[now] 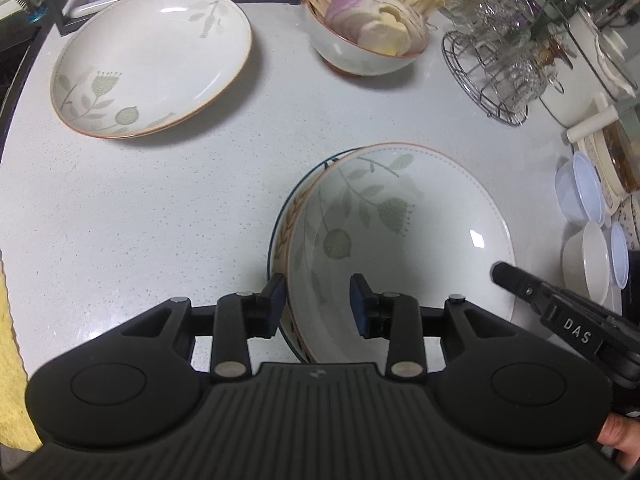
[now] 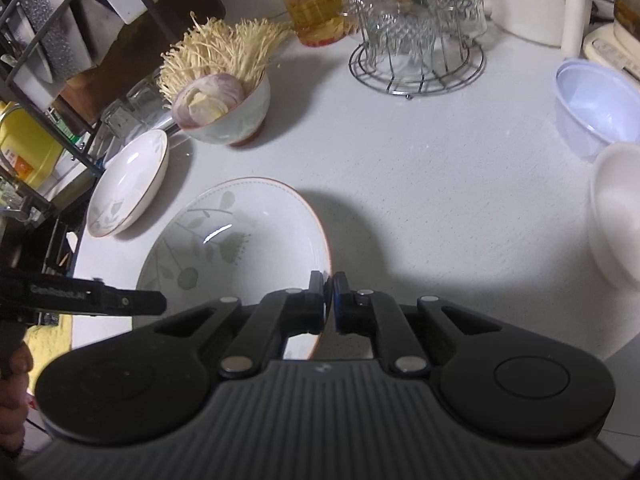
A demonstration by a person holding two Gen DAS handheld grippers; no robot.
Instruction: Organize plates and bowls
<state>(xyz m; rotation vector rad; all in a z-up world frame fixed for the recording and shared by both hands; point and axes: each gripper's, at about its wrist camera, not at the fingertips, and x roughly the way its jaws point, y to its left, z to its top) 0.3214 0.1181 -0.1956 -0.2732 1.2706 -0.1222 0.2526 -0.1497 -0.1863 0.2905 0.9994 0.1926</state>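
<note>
right gripper [image 2: 329, 300] pinches the leaf plate's [image 2: 240, 232] rim to steady it on the blue-rimmed plate [image 1: 280, 236] beneath, while left gripper [image 1: 318, 306] straddles the opposite rim, jaws apart.

Setting: a home kitchen. Evidence — white speckled surface [image 1: 160, 208] carrying leaf-patterned plates [image 1: 152, 60]; a ceramic bowl [image 2: 236, 120] filled with enoki mushrooms [image 2: 224, 48] and sliced onion [image 2: 208, 100]; a wire rack [image 2: 416, 68] hung with upturned glass cups; a red-lidded jar [image 2: 312, 4] of pickled contents; a cream kettle [image 2: 532, 0]; stacked plastic bowls [image 2: 596, 108]; a dark metal shelf unit [image 2: 52, 60] at the side.
</note>
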